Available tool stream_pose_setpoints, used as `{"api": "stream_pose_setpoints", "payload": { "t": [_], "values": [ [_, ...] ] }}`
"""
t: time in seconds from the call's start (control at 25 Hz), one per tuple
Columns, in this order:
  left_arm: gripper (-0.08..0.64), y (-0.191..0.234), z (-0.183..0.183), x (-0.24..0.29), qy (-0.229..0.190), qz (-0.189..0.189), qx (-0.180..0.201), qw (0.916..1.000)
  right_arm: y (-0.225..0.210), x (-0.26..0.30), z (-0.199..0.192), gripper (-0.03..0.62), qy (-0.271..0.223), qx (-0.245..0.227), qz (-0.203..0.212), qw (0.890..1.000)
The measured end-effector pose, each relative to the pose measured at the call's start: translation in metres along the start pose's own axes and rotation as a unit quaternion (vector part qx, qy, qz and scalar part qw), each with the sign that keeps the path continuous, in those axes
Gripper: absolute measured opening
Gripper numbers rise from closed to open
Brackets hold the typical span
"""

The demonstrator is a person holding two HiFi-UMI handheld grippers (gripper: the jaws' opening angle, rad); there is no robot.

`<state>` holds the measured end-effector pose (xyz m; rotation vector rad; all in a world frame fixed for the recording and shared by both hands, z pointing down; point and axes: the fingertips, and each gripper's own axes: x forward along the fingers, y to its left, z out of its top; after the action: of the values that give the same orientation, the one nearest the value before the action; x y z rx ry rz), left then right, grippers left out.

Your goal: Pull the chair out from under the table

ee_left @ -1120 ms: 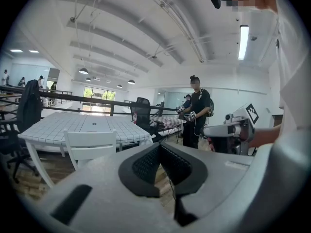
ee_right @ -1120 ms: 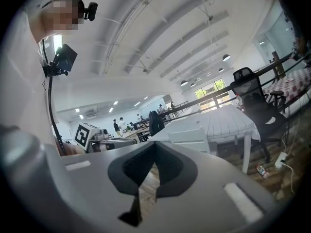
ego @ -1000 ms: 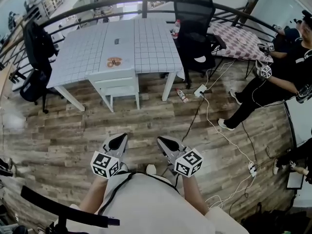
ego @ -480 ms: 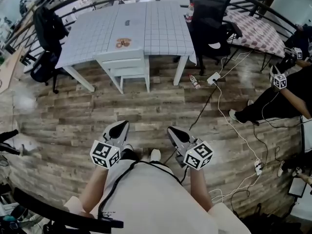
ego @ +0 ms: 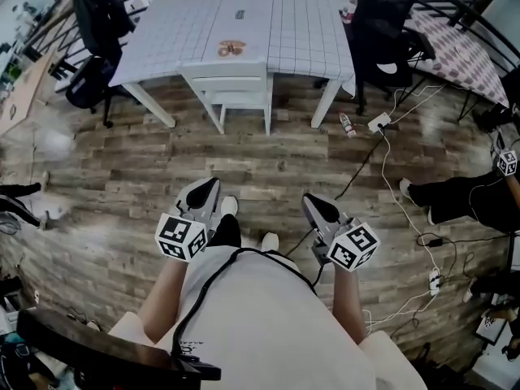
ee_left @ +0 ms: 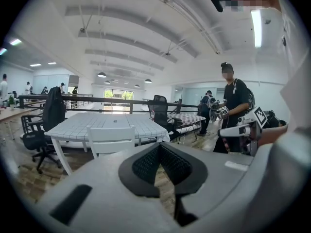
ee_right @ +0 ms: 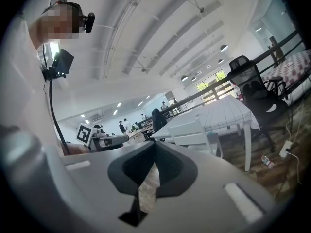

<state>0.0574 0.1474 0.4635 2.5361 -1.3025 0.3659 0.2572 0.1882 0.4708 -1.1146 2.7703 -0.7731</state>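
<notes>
A white chair (ego: 236, 92) stands pushed in under the near side of a white table with a grid-patterned top (ego: 244, 31); its backrest faces me. The same chair (ee_left: 112, 140) (ee_right: 192, 132) shows ahead in both gripper views. My left gripper (ego: 201, 195) and right gripper (ego: 315, 210) are held side by side at waist height, well short of the chair, over the wooden floor. Both are shut with nothing between the jaws (ee_left: 159, 152) (ee_right: 154, 152).
Black office chairs stand at the table's left (ego: 89, 31) and far right (ego: 386, 23). A bottle (ego: 347, 124), a power strip (ego: 379, 122) and white cables (ego: 406, 210) lie on the floor to the right. People stand at the right edge (ego: 479, 193).
The table and chair have shifted up and to the right in the head view as I step closer. Both grippers have kept their shut pose in front of my body.
</notes>
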Motion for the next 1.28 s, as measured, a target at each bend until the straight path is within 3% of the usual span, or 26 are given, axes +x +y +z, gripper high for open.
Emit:
{"api": "stream_pose_setpoints", "payload": {
  "t": [0.32,0.84,1.28],
  "values": [
    [0.006,0.076,0.018,0.033,-0.002,0.006,-0.001,1.0000,-0.022,0.058,0.019,0.006,-0.001,0.001,-0.016,1.000],
    [0.006,0.241,0.069,0.117,0.009,-0.066,0.026,0.9974,-0.044,0.249,0.089,0.006,-0.021,-0.004,-0.058,0.998],
    [0.006,0.341,0.079,0.166,0.015,-0.127,0.026,0.9914,-0.073,0.352,0.114,0.006,-0.008,-0.011,-0.134,0.991]
  ]
}}
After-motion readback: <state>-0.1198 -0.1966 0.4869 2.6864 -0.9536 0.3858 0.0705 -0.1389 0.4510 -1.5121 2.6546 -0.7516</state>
